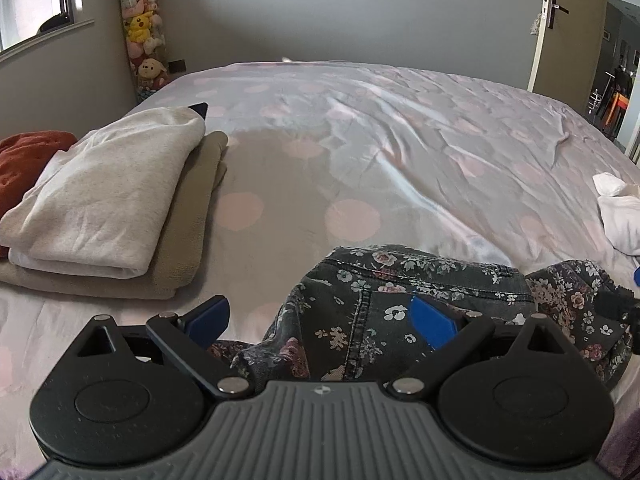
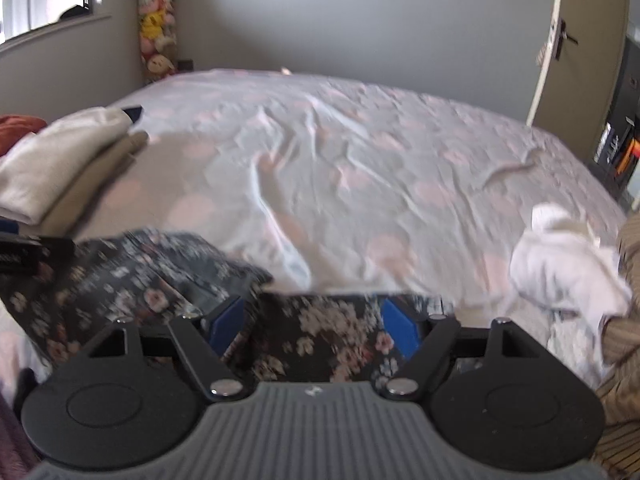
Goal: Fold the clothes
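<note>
Two grippers stand over the floral garment (image 1: 400, 300), which lies bunched on the bed (image 1: 360, 140) at its near edge, right of the folded stack (image 1: 108, 200). The left gripper (image 1: 324, 320) is wide, with cloth between its blue pads but not pinched. The right gripper (image 2: 316, 322) is also wide, cloth lying loose between its pads. Likely the piece has just been laid down; to do this well, spread it flat and smooth the creases first, then take two matching corners before folding away from the stack.
</note>
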